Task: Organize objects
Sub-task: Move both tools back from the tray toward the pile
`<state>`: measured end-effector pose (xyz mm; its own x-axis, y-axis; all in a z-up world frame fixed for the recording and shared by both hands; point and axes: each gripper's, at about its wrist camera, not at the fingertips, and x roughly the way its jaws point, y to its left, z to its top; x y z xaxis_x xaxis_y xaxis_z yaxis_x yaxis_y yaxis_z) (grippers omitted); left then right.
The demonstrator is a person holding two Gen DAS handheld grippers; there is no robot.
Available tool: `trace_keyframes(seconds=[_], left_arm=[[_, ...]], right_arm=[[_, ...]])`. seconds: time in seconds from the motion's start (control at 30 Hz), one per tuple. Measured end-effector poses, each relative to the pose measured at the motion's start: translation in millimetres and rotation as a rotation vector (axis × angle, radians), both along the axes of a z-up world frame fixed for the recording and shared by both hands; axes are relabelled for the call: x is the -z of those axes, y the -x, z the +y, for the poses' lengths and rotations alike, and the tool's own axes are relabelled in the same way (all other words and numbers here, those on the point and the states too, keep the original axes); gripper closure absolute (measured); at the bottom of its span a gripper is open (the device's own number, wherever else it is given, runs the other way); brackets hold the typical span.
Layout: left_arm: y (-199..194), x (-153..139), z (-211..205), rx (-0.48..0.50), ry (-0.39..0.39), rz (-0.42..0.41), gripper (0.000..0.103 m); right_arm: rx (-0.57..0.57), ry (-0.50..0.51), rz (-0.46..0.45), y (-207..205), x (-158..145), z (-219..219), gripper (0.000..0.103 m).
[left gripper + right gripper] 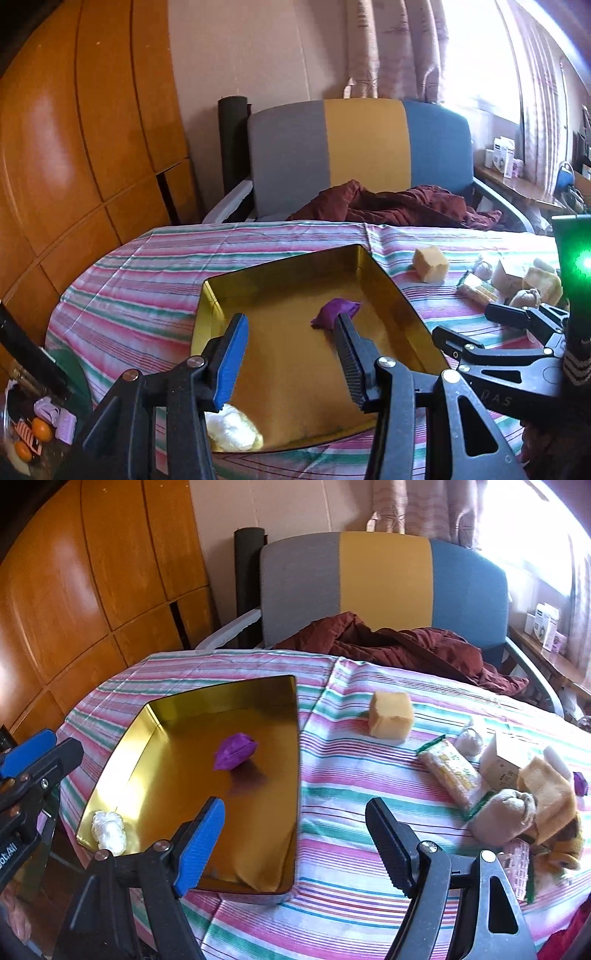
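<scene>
A gold tin tray (216, 295) (297, 738) lies on the striped tablecloth. Inside it are a purple pouch (334, 312) (236, 751) and, in the near left corner, a white wrapped bundle (232, 430) (109, 832). My left gripper (291, 317) hovers open over the tray with nothing between its fingers; its black finger hides part of the purple pouch. My right gripper (293, 805) stands open above the tray's right wall, also empty. To the right lie a yellow block (390, 714), a snack packet (448, 771), a grey pouch (502, 818) and a white box (506, 764).
A chair (384, 572) with a grey, yellow and blue back stands behind the table, with a maroon cloth (399, 642) on its seat. Wooden panels (92, 590) rise at the left. A yellow-brown cloth item (550, 794) and a white pouch (469, 742) crowd the table's right side.
</scene>
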<state>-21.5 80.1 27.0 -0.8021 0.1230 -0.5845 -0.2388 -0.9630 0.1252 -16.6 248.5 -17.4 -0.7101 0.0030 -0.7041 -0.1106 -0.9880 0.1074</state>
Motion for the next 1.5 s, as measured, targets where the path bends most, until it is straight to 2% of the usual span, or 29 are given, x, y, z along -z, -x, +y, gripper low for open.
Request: trace_keyframes(seconds=[0.57, 0.9, 1.2, 1.37, 1.5], left_arm=[[1, 11, 70, 0.162, 0.05, -0.031, 0.055], [5, 25, 115, 0.278, 0.055, -0.085, 0.055], [18, 34, 140, 0.317, 0.029, -0.152, 0.055], [33, 39, 157, 0.337, -0.005, -0.217, 0.055], [55, 42, 171, 0.325, -0.044, -0.279, 0.055]], right_arm=[[0.151, 0.009, 0.014, -25, -10, 74, 0.022], [0.231, -0.038, 0.059, -41, -41, 125, 0.018], [0.357, -0.106, 0.118, -47, -62, 198, 0.015], [0.435, -0.067, 0.124, -48, -48, 240, 0.015], [0.494, 0.033, 0.141, -60, -33, 266, 0.014]])
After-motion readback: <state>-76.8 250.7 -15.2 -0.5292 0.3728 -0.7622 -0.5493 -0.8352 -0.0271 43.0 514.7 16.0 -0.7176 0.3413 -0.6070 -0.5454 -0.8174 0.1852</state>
